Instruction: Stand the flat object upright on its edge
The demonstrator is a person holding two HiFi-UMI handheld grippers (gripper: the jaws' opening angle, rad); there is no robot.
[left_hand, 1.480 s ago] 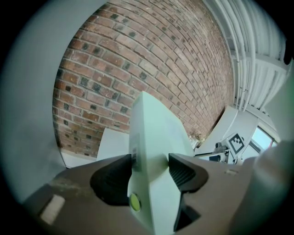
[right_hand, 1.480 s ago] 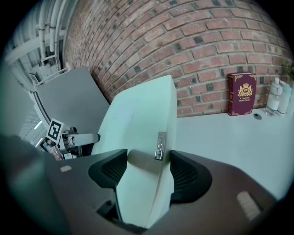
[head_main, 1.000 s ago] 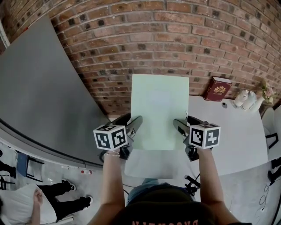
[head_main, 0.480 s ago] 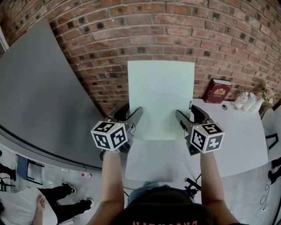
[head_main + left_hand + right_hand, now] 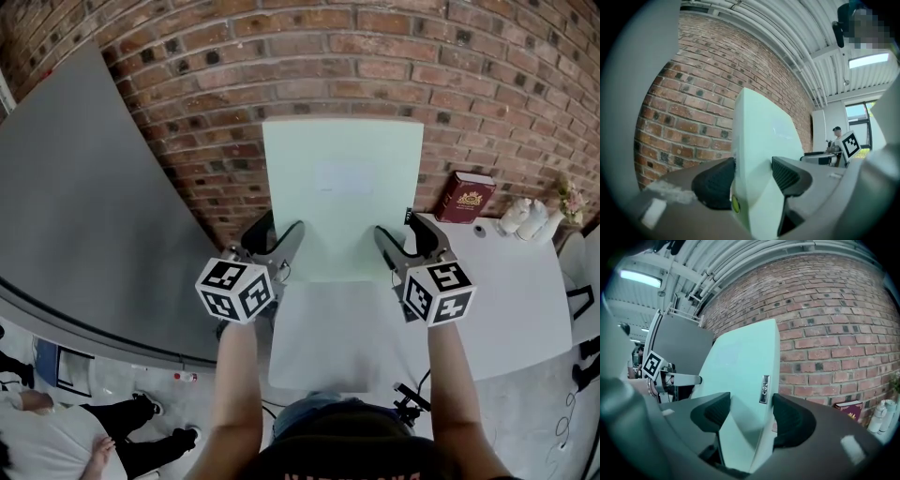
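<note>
Two black ribbed-pad tools, left gripper point(image 5: 752, 180) and right gripper point(image 5: 750, 416), clamped on one smooth, pale-green rectangular slab point(image 5: 342, 187).

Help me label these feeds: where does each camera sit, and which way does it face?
Head view: on the head, facing steeply down at the green panel; forearms, left gripper and right gripper show.
Left gripper view: on the left gripper, along its jaws clamping the green panel.
Right gripper view: likewise on the right gripper.
Shared: green panel, brick wall.
</note>
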